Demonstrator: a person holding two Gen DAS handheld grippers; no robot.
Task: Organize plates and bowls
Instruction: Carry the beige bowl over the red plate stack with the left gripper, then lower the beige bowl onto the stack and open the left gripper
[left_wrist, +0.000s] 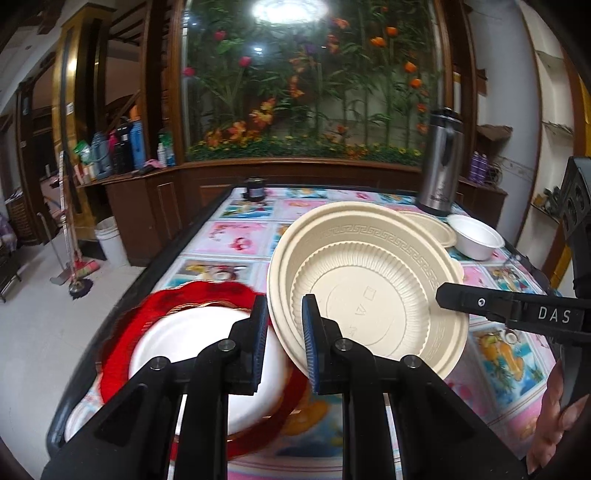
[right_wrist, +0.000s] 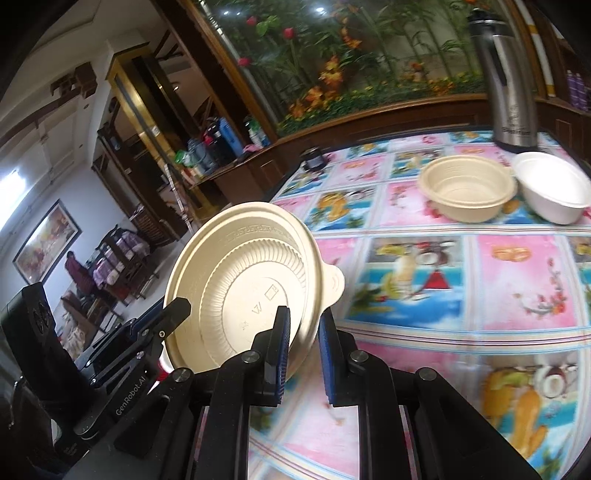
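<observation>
Ribbing and a key-pattern band ring the round beige plastic lid (left_wrist: 369, 291), which has a small tab at its rim and hangs tilted above the table's cartoon-print cloth (right_wrist: 461, 266). My left gripper (left_wrist: 282, 343) pinches its near edge between narrowly parted blue pads; my right gripper (right_wrist: 303, 354) clamps the opposite edge likewise. Motion smears the red scalloped plate (left_wrist: 122, 343) under a white dish (left_wrist: 184, 336). A beige bowl (right_wrist: 467, 192) and white bowl (right_wrist: 550, 188) sit well apart.
</observation>
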